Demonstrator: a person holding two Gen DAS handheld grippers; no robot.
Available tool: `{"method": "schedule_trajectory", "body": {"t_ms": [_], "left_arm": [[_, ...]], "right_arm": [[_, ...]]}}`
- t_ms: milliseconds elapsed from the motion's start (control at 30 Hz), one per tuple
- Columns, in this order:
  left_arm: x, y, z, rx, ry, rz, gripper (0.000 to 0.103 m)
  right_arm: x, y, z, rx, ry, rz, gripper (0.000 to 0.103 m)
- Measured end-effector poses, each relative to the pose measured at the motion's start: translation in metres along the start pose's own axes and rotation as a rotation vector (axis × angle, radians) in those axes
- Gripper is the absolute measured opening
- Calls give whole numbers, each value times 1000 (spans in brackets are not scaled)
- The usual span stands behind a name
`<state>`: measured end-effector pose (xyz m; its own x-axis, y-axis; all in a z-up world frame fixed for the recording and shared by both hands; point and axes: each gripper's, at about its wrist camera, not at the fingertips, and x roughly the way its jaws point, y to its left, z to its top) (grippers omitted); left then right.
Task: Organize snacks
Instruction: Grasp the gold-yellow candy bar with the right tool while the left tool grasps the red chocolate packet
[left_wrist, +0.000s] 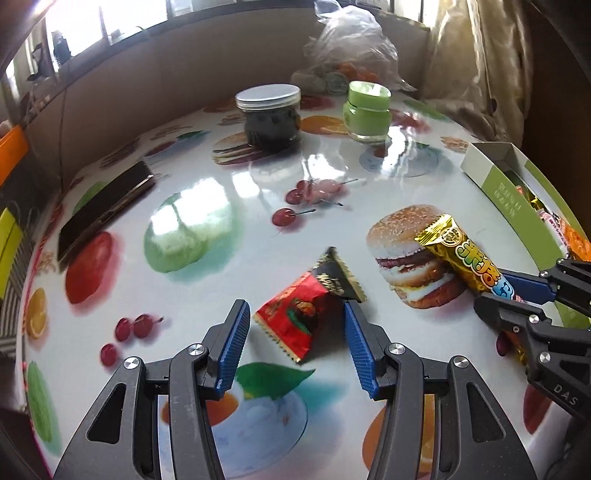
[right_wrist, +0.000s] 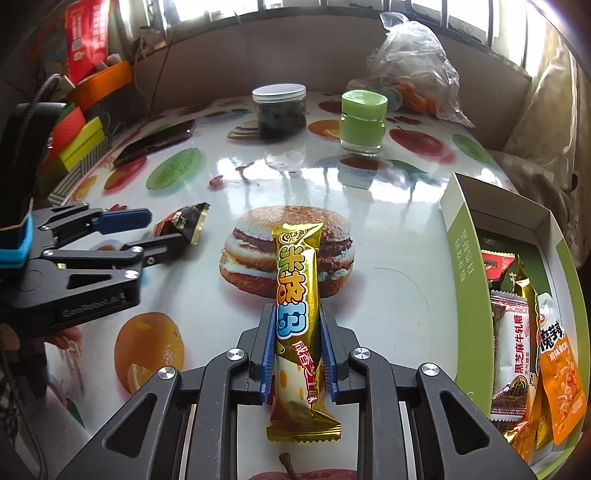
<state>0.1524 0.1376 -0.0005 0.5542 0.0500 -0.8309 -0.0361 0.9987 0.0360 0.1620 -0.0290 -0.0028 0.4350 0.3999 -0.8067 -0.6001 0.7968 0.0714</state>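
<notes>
My right gripper (right_wrist: 297, 312) is shut on a long gold snack bar (right_wrist: 297, 295), held over the burger print on the table; the bar also shows in the left wrist view (left_wrist: 463, 258). My left gripper (left_wrist: 295, 308) is open, its fingers either side of a red and black snack packet (left_wrist: 308, 314) lying on the table; the packet also shows in the right wrist view (right_wrist: 183, 221). A green and white cardboard box (right_wrist: 467, 266) at the right holds several snack packets (right_wrist: 517, 347).
A glossy fruit-print table (left_wrist: 207, 258) carries a dark-filled jar with a silver lid (left_wrist: 269, 118), a green jar (left_wrist: 367, 110), a phone (left_wrist: 105, 208) at the left and a clear plastic bag (left_wrist: 351, 48) at the back. Colourful boxes (right_wrist: 79, 136) stand far left.
</notes>
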Motion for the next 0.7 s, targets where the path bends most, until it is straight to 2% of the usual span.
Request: {"method": "schedule_trajectory", "body": {"t_ms": [367, 533, 600, 700], "left_arm": [[12, 7, 12, -44, -11, -37, 53], [13, 6, 14, -57, -14, -26, 52], [12, 6, 14, -64, -19, -21, 37], [11, 7, 13, -74, -14, -20, 34]], "right_arm": [[1, -1, 1, 5, 0, 4, 21], [1, -1, 1, 7, 0, 4, 21], [1, -1, 1, 7, 0, 4, 21], [0, -1, 1, 7, 0, 4, 21]]}}
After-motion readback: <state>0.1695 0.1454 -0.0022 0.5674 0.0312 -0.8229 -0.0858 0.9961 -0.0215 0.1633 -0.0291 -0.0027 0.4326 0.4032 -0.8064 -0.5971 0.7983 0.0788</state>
